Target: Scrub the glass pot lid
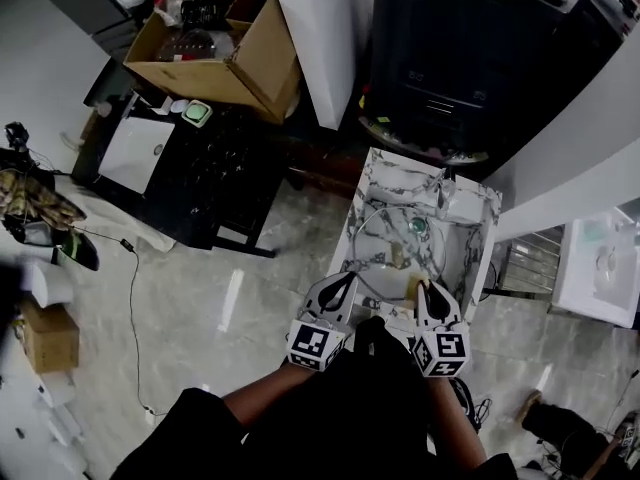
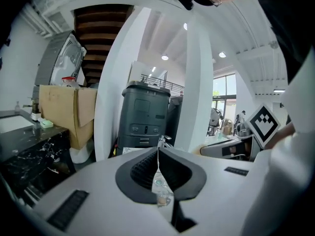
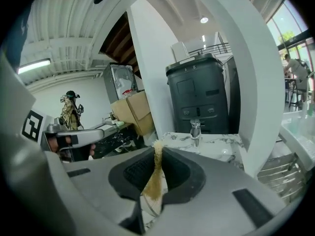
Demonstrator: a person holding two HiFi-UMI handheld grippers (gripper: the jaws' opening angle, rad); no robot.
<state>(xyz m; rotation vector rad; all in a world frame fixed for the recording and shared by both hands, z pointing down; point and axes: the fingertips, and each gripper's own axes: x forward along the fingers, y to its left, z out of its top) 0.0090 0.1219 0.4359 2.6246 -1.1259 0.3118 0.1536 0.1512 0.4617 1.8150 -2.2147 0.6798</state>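
Observation:
The glass pot lid [image 1: 395, 240], round with a small knob, lies in the marble sink [image 1: 478, 230] in the head view. My left gripper [image 1: 343, 282] sits at the lid's near left rim, shut on the thin glass edge. In the left gripper view the lid [image 2: 160, 185] shows edge-on between the closed pads. My right gripper [image 1: 421, 290] is at the lid's near right rim, shut on a yellow-brown sponge [image 1: 412, 287]. The sponge [image 3: 154, 178] stands pinched upright in the right gripper view, with a chrome faucet [image 3: 196, 130] behind it.
A dark grey machine [image 1: 470, 58] stands behind the sink, beside a white pillar [image 1: 325, 28]. To the left are a black marble table [image 1: 200, 168], an open cardboard box [image 1: 215, 53] and a cable [image 1: 132, 298] across the floor. A white basin [image 1: 600, 268] is at right.

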